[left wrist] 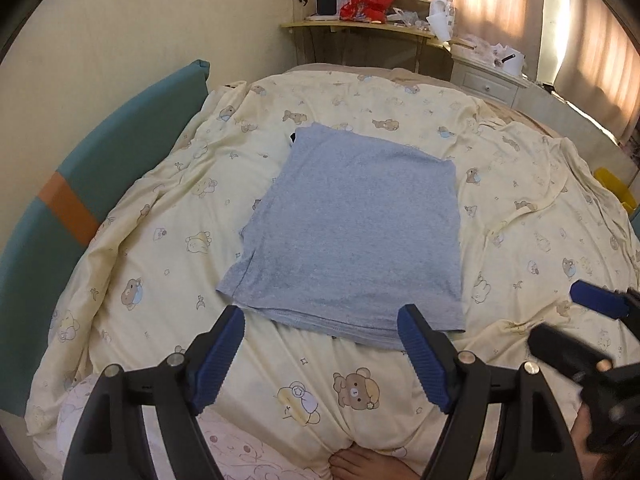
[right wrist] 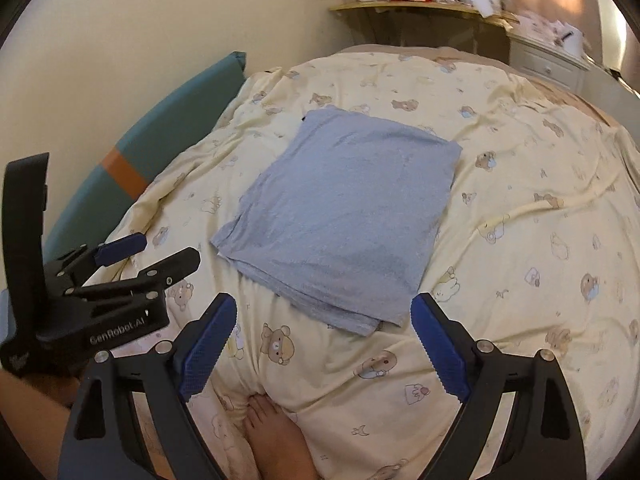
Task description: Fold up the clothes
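A grey garment (left wrist: 352, 232) (right wrist: 340, 216) lies folded into a flat rectangle in the middle of the bed. My left gripper (left wrist: 322, 320) hovers open just short of its near edge, holding nothing. In the right wrist view my right gripper (right wrist: 324, 308) is open too, empty, over the garment's near corner. The left gripper (right wrist: 156, 252) also shows from the side at the left of that view. At the right edge of the left wrist view the right gripper (left wrist: 576, 312) pokes in.
A cream bear-print duvet (left wrist: 520, 208) (right wrist: 520, 220) covers the bed. A teal headboard (left wrist: 80, 176) with an orange band runs along the left. Behind the bed stand a cluttered shelf (left wrist: 360, 24) and white drawers (left wrist: 488, 80). A person's bare foot (right wrist: 276, 432) rests at the near edge.
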Tool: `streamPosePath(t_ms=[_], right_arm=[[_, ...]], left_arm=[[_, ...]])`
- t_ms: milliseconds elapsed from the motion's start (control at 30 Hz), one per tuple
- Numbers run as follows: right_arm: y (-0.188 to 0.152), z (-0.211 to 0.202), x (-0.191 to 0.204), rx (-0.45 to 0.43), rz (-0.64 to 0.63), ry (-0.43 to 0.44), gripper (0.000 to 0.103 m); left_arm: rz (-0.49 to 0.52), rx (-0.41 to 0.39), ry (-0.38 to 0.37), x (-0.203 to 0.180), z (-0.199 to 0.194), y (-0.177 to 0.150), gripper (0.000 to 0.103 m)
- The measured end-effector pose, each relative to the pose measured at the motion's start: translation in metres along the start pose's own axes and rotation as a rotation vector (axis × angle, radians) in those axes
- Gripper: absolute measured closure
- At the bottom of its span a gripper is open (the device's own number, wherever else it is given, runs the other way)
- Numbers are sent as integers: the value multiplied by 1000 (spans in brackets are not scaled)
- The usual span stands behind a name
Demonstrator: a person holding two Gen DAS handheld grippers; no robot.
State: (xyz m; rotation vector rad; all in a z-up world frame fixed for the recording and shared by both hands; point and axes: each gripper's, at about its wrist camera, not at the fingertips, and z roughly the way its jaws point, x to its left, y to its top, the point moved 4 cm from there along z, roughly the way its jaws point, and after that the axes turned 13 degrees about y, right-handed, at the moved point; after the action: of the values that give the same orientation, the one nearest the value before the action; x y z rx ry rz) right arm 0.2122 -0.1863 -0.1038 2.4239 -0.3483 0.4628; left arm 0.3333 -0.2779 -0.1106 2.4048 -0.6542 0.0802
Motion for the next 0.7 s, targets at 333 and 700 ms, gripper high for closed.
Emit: streamPosePath(t_ms=[333, 700], right_arm=[[2, 9, -3, 0, 44, -37, 11], [0, 11, -4, 3, 49, -20, 11]], left_arm=[[2, -4, 29, 0, 1, -1, 23], [-11, -11, 29, 1, -4, -1, 23]])
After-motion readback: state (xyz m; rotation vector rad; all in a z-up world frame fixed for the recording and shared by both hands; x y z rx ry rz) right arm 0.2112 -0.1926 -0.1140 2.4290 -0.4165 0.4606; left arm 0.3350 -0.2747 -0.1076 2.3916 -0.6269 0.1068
